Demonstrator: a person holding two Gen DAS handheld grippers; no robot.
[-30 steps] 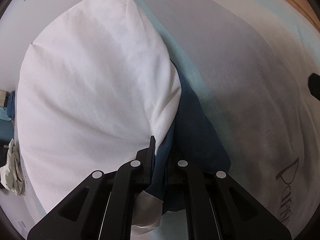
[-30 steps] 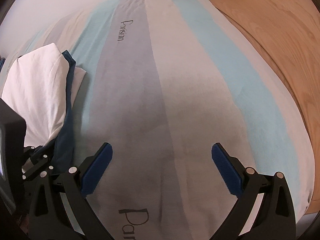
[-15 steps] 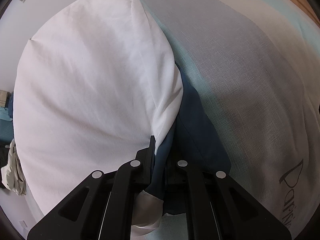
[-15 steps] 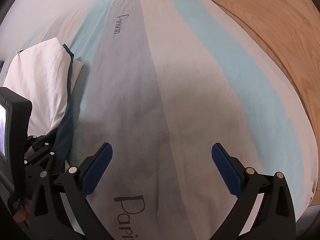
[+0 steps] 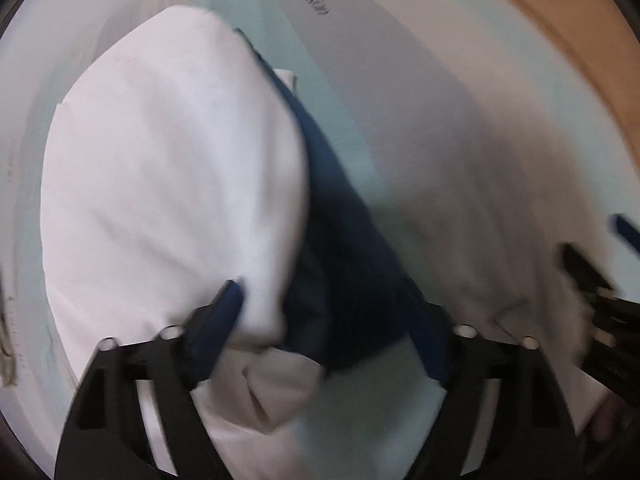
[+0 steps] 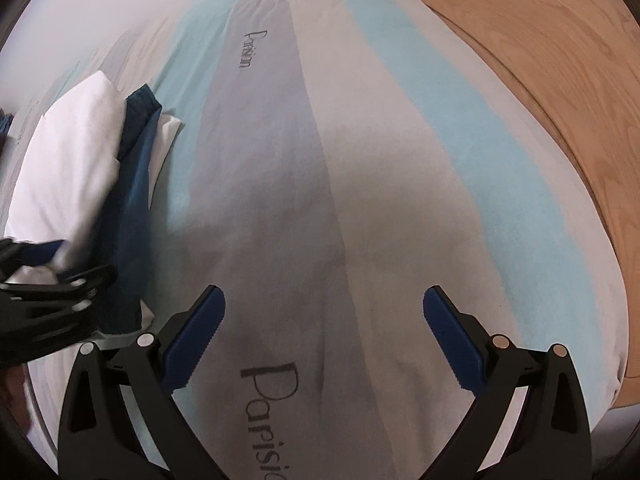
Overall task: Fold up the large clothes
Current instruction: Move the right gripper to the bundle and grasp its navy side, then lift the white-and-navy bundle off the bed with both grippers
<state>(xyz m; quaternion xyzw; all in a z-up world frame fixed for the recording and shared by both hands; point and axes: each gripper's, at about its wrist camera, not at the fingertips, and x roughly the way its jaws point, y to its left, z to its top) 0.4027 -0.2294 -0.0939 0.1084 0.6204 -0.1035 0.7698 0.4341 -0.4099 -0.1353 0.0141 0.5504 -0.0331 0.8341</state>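
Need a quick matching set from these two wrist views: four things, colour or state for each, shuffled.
1. top garment
2. garment under it
3. floor
4. right gripper

a. wood-grain brown
b. white
c. open, nothing between its fingers
d. dark blue

Pairs: 1-b, 2-d, 3-a, 4-c

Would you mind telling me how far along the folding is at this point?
Done: the white garment lies folded on the bed, a navy layer along its edge. In hand: nothing; the left hand-held gripper is opening with cloth between its jaws, and the right hand-held gripper is open and empty. Left: perhaps tidying the navy edge.
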